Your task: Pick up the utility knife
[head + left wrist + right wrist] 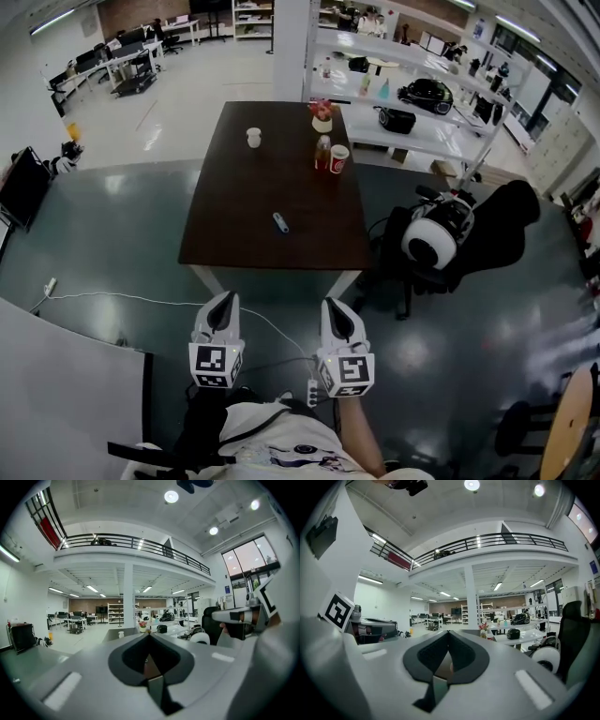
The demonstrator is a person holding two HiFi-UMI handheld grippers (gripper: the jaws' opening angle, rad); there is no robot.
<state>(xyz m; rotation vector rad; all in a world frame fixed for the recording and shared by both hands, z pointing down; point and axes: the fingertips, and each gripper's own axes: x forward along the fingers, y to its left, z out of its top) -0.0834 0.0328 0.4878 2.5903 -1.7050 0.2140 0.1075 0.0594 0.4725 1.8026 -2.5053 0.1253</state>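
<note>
The dark brown table [234, 211] stands on white legs on the glossy dark floor [122, 244]. The utility knife [280, 222] lies alone just toward 6 o'clock of the table's centre. A small white cup [253, 137] stands at 11 o'clock. A flower pot [322, 117] sits at 1 o'clock by the far edge. At 2 o'clock, a bottle [323, 153] and a red cup [338, 159] stand side by side.

We find the utility knife [280, 222] on the table's [234, 216] near half. Toward the far end stand a cup [253, 137] at left and a bottle [323, 152], mug [339, 159] and flowerpot [322, 119] at right. A chair [506, 220] sits right of the table.
</note>
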